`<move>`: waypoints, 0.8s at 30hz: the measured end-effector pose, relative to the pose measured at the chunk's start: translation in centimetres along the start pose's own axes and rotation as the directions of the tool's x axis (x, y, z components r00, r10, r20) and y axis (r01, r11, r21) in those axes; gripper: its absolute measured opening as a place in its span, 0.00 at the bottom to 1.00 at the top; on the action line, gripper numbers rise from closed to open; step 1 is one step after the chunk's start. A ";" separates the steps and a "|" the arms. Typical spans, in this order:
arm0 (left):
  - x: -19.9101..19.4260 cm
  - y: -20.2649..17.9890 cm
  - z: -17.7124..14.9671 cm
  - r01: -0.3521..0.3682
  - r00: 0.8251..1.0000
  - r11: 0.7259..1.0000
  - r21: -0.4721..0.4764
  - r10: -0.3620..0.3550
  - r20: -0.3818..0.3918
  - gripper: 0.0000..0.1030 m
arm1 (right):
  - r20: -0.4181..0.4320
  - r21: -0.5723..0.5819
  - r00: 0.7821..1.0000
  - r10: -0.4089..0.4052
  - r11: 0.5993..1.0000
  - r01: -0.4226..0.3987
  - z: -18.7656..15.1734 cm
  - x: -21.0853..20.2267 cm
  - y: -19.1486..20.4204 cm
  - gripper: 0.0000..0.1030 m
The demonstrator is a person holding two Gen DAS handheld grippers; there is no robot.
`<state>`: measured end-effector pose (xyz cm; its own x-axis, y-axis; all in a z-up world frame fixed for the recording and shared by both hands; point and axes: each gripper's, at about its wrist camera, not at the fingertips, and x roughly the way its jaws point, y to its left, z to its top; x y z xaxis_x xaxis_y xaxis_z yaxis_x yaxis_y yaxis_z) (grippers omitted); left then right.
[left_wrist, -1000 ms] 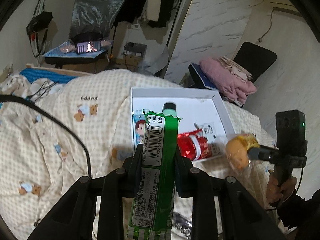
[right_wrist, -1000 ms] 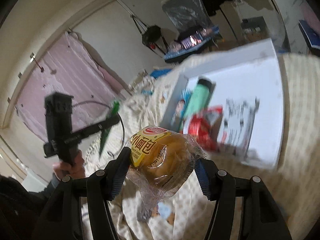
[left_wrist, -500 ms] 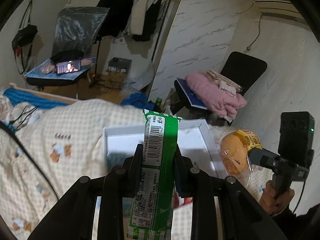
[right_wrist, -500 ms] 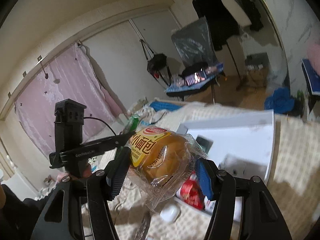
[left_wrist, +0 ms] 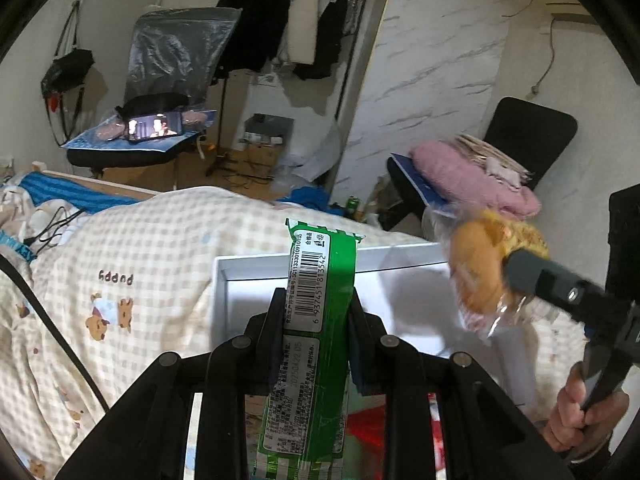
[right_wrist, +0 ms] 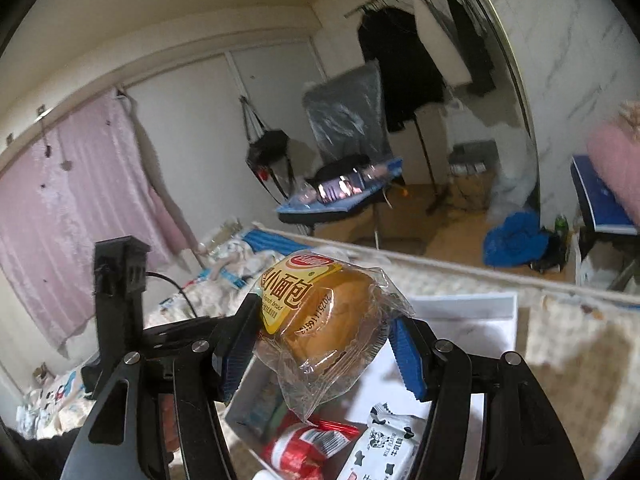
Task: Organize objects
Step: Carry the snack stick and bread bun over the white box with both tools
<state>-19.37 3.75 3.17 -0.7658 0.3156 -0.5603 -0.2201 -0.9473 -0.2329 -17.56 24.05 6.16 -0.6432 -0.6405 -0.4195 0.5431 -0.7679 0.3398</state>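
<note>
Left wrist view: the left gripper (left_wrist: 316, 312) is clamping its fingers (left_wrist: 272, 320) narrow on the green snack packet (left_wrist: 316, 320), packet standing upright between them, barcode side facing the camera. Versus 1 second ago, the view is sitting closer to the white box (left_wrist: 400, 276): its far rim is now just behind the packet top, and the box contents are mostly dropping out of sight under the gripper, only a red scrap showing low. The right gripper (left_wrist: 496, 276) is now bigger and higher at the right edge, blurred, carrying the wrapped bun (left_wrist: 476, 276) over the box's right side; a hand (left_wrist: 580, 412) is gripping its handle.

Right wrist view: the right gripper (right_wrist: 320, 344) is holding the bun (right_wrist: 328, 312) in clear wrap, fingers (right_wrist: 408, 356) partly spread and pressing both sides. Compared with 1 second ago, the camera is tilting more level: the box (right_wrist: 480, 320) is sliding low in frame, more wall and ceiling showing. The red packet (right_wrist: 304, 448) and a white cow-print packet (right_wrist: 384, 448) are lying inside the box, below the bun. The left gripper's body is sitting close at left.

Surface and room: the box is resting on a bed with a checked bear-print quilt (left_wrist: 132, 264). Behind: a clothes rack (left_wrist: 304, 20), a chair holding a lit phone (left_wrist: 154, 126), a black chair with pink blanket (left_wrist: 472, 184), pink curtain (right_wrist: 68, 208).
</note>
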 end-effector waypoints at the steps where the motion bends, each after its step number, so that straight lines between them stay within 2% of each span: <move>1: 0.2 0.3 -0.3 -0.007 1.000 1.000 -0.005 0.007 0.005 0.28 | -0.013 -0.006 1.000 -0.022 1.000 0.022 -0.3 0.5 -0.1 0.61; 7: 1.6 1.7 -1.8 0.006 1.000 0.998 -0.061 -0.007 -0.003 0.28 | -0.059 -0.036 0.991 -0.124 0.992 0.122 -1.9 1.9 -0.5 0.62; 12: 2.1 1.7 -2.3 0.009 1.000 0.998 -0.062 -0.010 -0.006 0.28 | -0.087 -0.011 0.988 -0.125 0.992 0.124 -2.5 2.3 -1.1 0.62; 24: 3.2 1.8 -3.4 -0.027 0.999 0.998 -0.061 0.024 -0.044 0.28 | -0.125 -0.041 0.978 -0.168 0.986 0.164 -3.2 3.7 -0.8 0.62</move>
<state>-20.14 3.22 -1.73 -0.7437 0.2946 -0.6001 -0.1623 -0.9504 -0.2654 -18.61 22.28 1.62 -0.6526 -0.4959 -0.5728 0.4519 -0.8616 0.2311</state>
